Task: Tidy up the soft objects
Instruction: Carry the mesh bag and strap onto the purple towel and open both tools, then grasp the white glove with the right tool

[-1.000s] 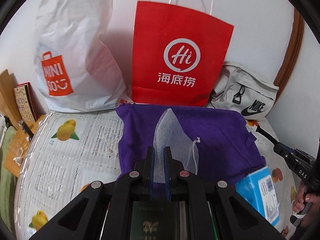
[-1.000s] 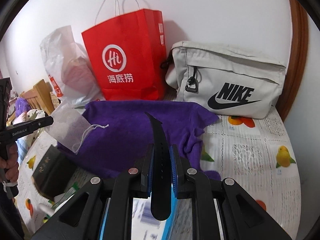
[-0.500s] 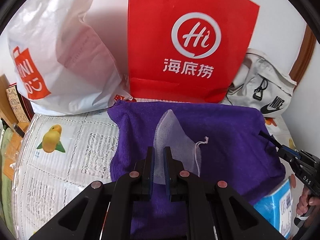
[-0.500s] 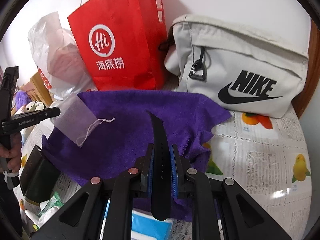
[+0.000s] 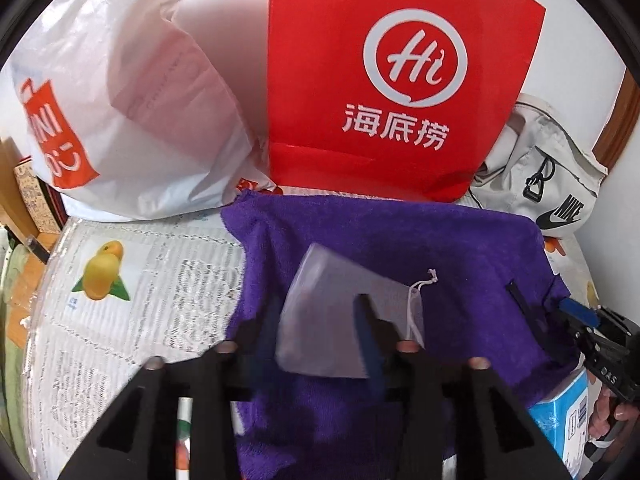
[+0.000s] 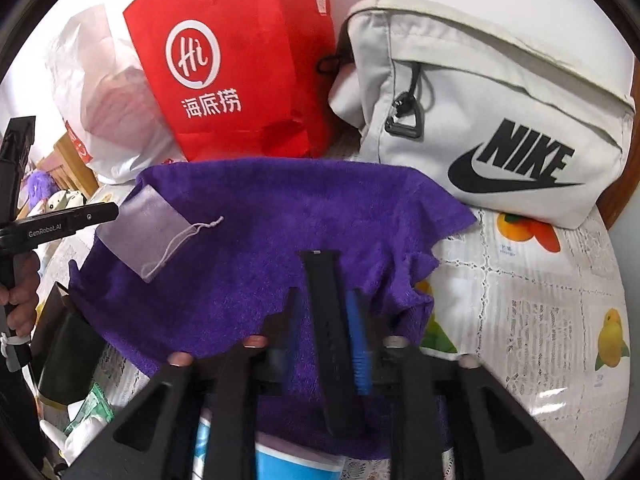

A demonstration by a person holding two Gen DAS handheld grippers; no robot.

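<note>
A purple towel (image 5: 420, 264) lies spread on a table covered by a fruit-print cloth (image 5: 132, 280). The left gripper (image 5: 318, 314) points down at the towel with its jaws opening; a small translucent mesh drawstring pouch (image 5: 340, 312) sits between the parted fingers, its cord trailing to the right. The right gripper (image 6: 322, 312) is also opening, and a black strap (image 6: 332, 328) lies between its blue-padded fingers, closer to the right one, resting on the towel. At the far edge stand a white plastic bag (image 5: 132, 92), a red paper bag (image 5: 384, 72) and a grey Nike bag (image 6: 492, 112). A blue box (image 5: 560, 420) sits near right.
</note>
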